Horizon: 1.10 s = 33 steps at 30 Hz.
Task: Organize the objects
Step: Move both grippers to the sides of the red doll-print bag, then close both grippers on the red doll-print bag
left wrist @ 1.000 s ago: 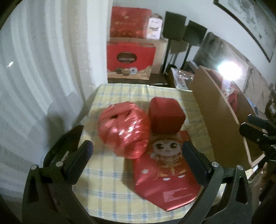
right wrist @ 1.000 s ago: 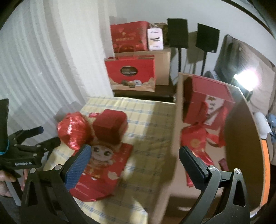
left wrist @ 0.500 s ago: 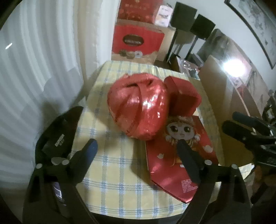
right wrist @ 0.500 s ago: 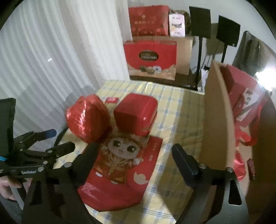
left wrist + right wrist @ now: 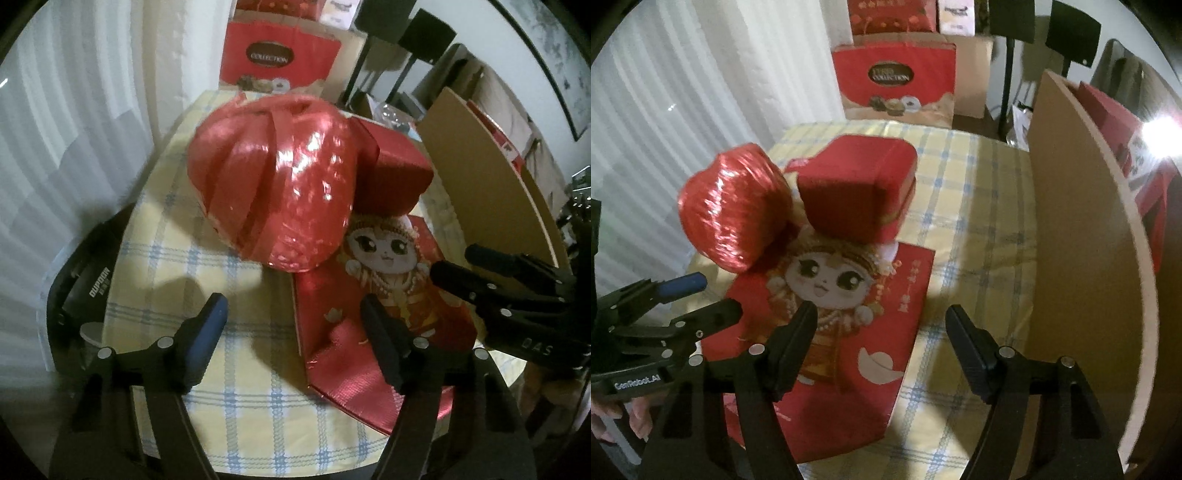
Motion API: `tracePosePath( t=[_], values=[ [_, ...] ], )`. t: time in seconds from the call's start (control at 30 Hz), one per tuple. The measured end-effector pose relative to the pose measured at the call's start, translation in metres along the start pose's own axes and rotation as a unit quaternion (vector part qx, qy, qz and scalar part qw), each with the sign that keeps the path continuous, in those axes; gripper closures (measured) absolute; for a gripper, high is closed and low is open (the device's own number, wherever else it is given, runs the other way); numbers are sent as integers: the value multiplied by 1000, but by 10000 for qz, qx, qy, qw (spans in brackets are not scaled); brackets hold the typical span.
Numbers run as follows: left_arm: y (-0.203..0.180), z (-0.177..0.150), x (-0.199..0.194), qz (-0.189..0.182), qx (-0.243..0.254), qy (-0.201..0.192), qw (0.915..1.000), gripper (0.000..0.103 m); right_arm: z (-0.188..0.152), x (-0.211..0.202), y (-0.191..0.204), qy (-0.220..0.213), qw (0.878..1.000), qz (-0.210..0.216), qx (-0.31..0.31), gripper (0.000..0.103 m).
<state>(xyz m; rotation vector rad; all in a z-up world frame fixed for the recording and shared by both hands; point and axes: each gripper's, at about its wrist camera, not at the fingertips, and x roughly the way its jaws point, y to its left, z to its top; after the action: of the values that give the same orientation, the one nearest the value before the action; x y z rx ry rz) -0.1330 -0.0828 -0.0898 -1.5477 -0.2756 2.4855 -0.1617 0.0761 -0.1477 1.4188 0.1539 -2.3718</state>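
A shiny red ball (image 5: 273,181) and red box (image 5: 857,184) touch, both overlapping a flat cartoon-printed bag (image 5: 831,328).

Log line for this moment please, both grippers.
left gripper: closing, empty | right gripper: closing, empty, above flat red cartoon bag | red foil ball: untouched

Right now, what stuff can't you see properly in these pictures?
- Right wrist view: the inside of the cardboard box is mostly hidden by its own wall and washed out by glare.
- Left wrist view: the red box is partly hidden behind the shiny red ball.
- Both views: the small print on the flat red bag is unreadable.
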Motion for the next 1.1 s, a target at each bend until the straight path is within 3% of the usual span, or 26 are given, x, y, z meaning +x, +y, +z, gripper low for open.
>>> tracePosePath(
  t=[0.2,0.37,0.47,0.53,0.7,1.1],
  values=[
    [-1,-4,10,-90,-15,126,9999,39,-5,12,-6,224,9996,-25,163,29],
    [-6,-8,13,-279,-26,191,9994,48,-9,17,-11,383,9981,292,390,30],
    [-9,-8,13,-372,-7,220,9991,53,-9,17,-12,399,9973,442,434,46],
    [-13,-9,12,-408,46,238,9989,55,-9,16,-11,421,9968,525,434,47],
    [-17,-9,13,-339,87,240,9991,55,-9,12,-8,378,9974,443,421,54],
    [-28,-6,-11,-400,153,22,9991,55,-7,-13,-9,141,9981,379,456,54]
  ],
)
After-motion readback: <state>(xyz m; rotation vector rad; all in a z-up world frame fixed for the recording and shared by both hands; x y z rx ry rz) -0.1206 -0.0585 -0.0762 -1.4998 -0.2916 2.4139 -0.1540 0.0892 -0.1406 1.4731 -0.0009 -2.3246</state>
